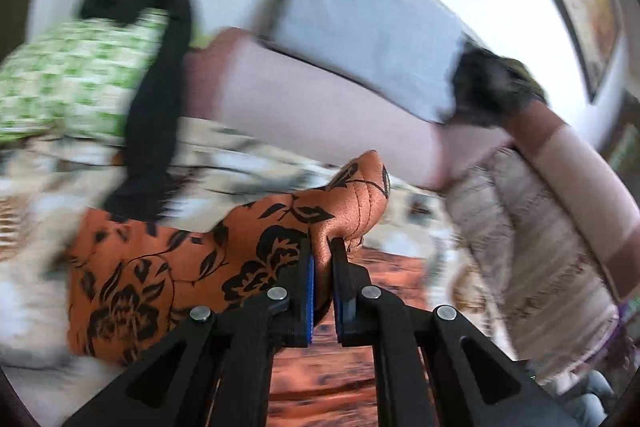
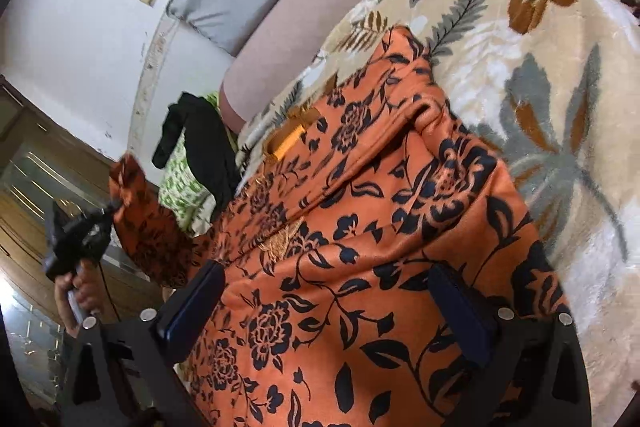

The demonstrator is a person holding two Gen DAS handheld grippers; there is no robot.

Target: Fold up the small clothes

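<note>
Here the blanket [image 2: 540, 75], cream with grey and brown leaves, covers the bed, and the orange garment [image 2: 360, 247] with black flowers lies spread across it. The right gripper [image 2: 332, 311] hovers above the cloth, jaws wide apart, holding nothing. The left gripper [image 1: 323, 259] has its jaws pinched tight on a corner of the garment, lifted clear of the blanket. A black cloth [image 2: 200, 139] drapes over a green-patterned one [image 2: 180, 187] beyond.

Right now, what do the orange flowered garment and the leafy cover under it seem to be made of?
Orange flowered garment: probably a satin-like woven cloth, since it shows a soft sheen and sharp stitched seams. Leafy cover: likely plush fleece, since its surface looks fuzzy and matte with a visible nap.
</note>
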